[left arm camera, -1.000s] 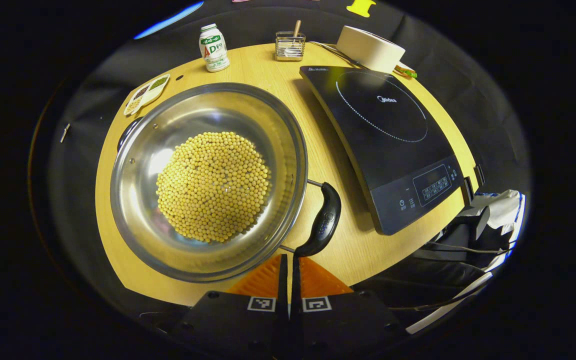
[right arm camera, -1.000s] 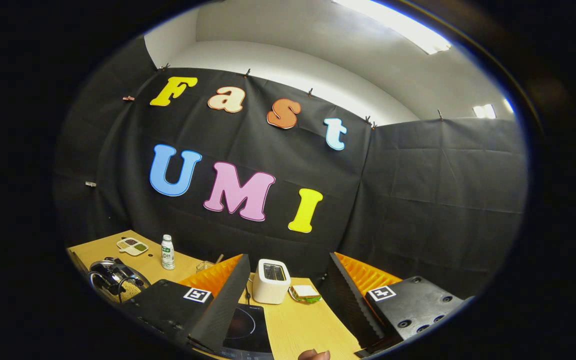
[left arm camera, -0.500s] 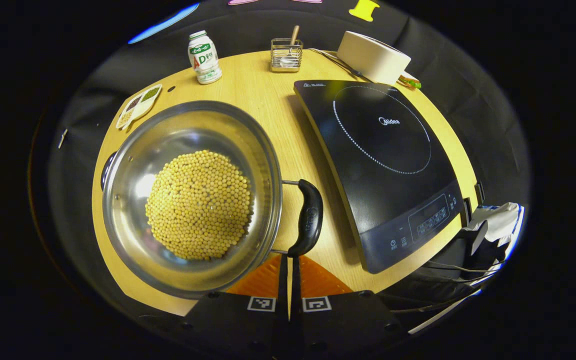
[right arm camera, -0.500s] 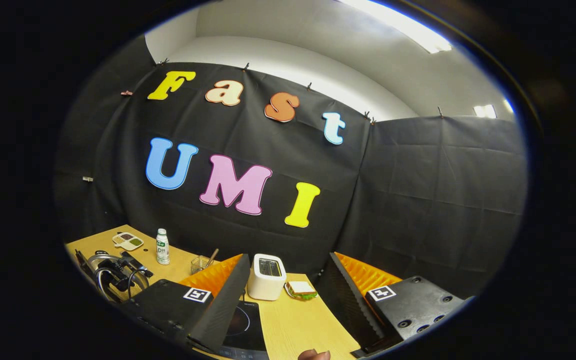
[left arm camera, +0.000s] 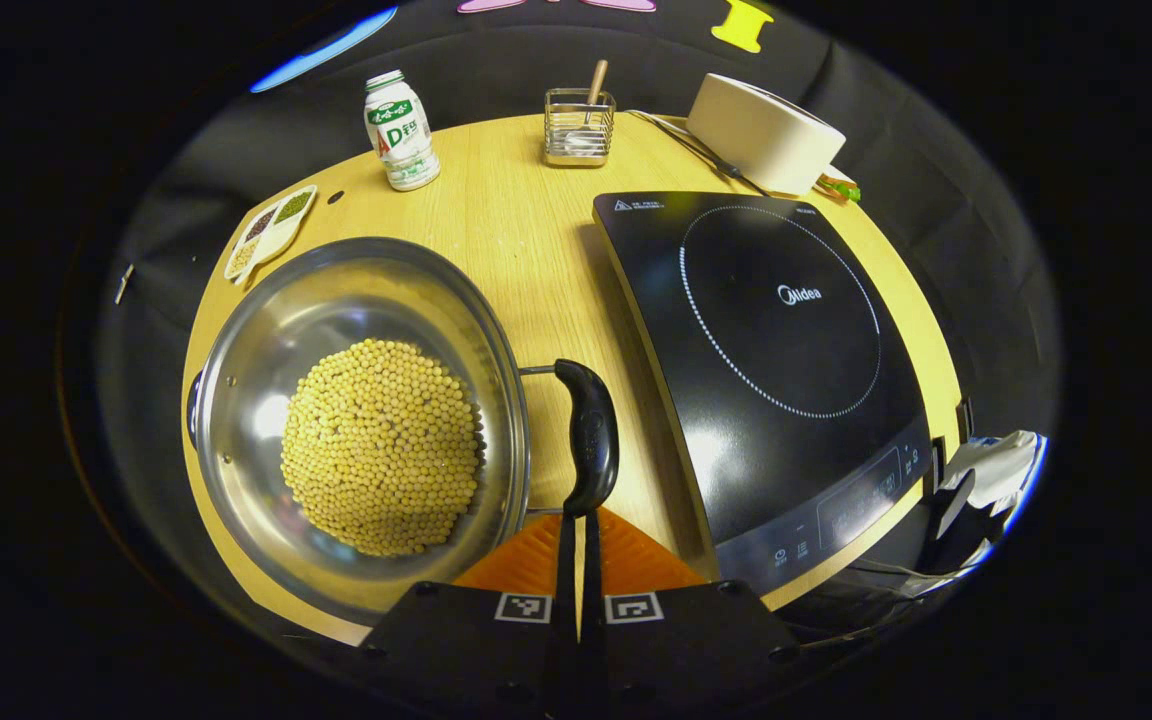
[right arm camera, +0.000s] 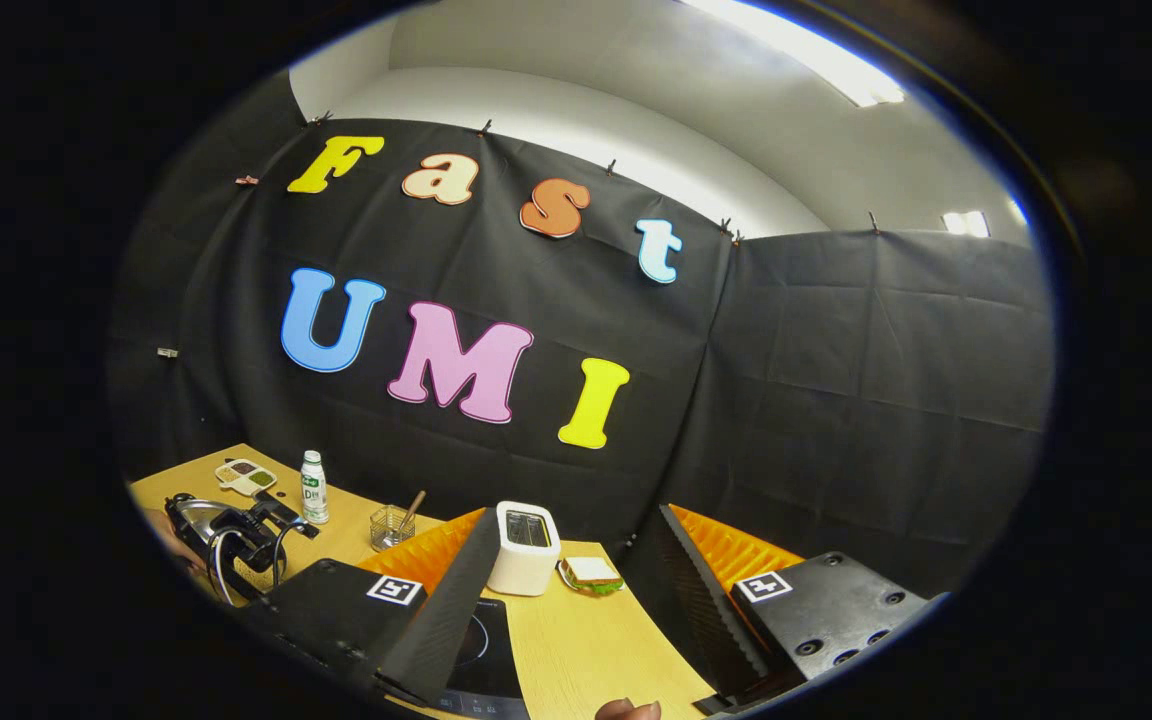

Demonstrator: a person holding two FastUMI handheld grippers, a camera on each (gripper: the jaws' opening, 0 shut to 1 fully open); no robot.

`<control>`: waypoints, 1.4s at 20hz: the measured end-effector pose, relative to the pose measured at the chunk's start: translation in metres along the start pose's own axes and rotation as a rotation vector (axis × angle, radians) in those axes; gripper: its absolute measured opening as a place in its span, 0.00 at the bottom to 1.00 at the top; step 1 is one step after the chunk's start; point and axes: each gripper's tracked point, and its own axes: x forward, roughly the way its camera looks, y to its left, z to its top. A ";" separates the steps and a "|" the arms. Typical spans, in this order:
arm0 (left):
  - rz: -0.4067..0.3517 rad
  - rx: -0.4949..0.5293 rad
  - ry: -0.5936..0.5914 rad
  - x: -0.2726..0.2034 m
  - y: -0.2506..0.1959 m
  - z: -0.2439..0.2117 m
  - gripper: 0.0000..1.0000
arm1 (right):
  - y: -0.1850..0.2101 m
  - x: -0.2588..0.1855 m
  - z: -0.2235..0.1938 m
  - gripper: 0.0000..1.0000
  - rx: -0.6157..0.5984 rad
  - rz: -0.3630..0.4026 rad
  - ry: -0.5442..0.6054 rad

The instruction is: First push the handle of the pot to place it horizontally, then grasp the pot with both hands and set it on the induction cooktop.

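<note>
A steel pot (left arm camera: 236,400) holding yellow beans (left arm camera: 381,445) sits on the left of the wooden table. Its black side handle (left arm camera: 589,435) stands off the right rim, facing the induction cooktop (left arm camera: 786,350). My left gripper (left arm camera: 577,522) is shut with nothing between its fingers, and its tips touch the near end of the handle. In the right gripper view my right gripper (right arm camera: 576,590) is open and empty, held high over the table's near edge. The cooktop (right arm camera: 484,650) lies below it, and the pot's rim (right arm camera: 198,515) is far left.
At the table's back stand a small bottle (left arm camera: 399,130), a wire holder (left arm camera: 578,125) with a stick, a white toaster (left arm camera: 764,135) and a sandwich (right arm camera: 591,573). A compartment dish (left arm camera: 269,225) lies behind the pot. A fingertip (right arm camera: 626,710) shows at the bottom edge.
The pot has turned and its handle has swung from a diagonal at the lower right to face the cooktop, with my shut left gripper staying at its end. The right gripper barely moved.
</note>
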 end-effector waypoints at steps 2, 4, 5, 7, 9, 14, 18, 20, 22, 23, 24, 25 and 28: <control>0.006 0.001 -0.008 0.002 0.002 0.008 0.05 | 0.001 -0.001 -0.001 0.98 -0.006 0.001 0.004; 0.010 0.005 -0.017 0.005 0.004 0.015 0.05 | 0.003 -0.003 0.000 0.98 -0.011 0.001 0.005; 0.010 0.003 -0.023 0.006 0.005 0.018 0.05 | 0.005 -0.004 0.000 0.98 -0.012 0.003 0.006; 0.005 -0.017 -0.036 0.008 0.006 0.023 0.05 | 0.009 -0.004 0.001 0.98 -0.017 0.006 0.006; -0.001 -0.031 -0.048 0.009 0.005 0.024 0.05 | 0.013 -0.006 0.002 0.98 -0.026 0.009 0.007; -0.083 -0.034 -0.129 -0.009 -0.010 0.019 0.05 | 0.030 -0.005 -0.002 0.98 -0.029 0.029 0.026; -0.121 0.000 -0.221 -0.037 -0.004 0.011 0.06 | 0.060 -0.004 -0.009 0.98 -0.018 0.073 0.054; -0.136 0.018 -0.272 -0.055 0.009 0.005 0.09 | 0.080 -0.003 -0.014 0.98 -0.006 0.114 0.076; -0.136 0.022 -0.346 -0.075 0.030 0.006 0.27 | 0.102 -0.002 -0.019 0.98 0.009 0.159 0.098; -0.129 0.023 -0.384 -0.084 0.042 0.005 0.45 | 0.114 -0.001 -0.021 0.96 0.013 0.179 0.107; -0.117 0.022 -0.418 -0.094 0.056 0.006 0.63 | 0.126 0.001 -0.022 0.98 0.014 0.200 0.112; -0.091 0.017 -0.452 -0.103 0.076 0.008 0.81 | 0.139 0.002 -0.023 0.98 0.011 0.224 0.115; -0.006 -0.010 -0.518 -0.125 0.126 0.010 0.96 | 0.184 0.004 -0.028 0.98 0.025 0.316 0.133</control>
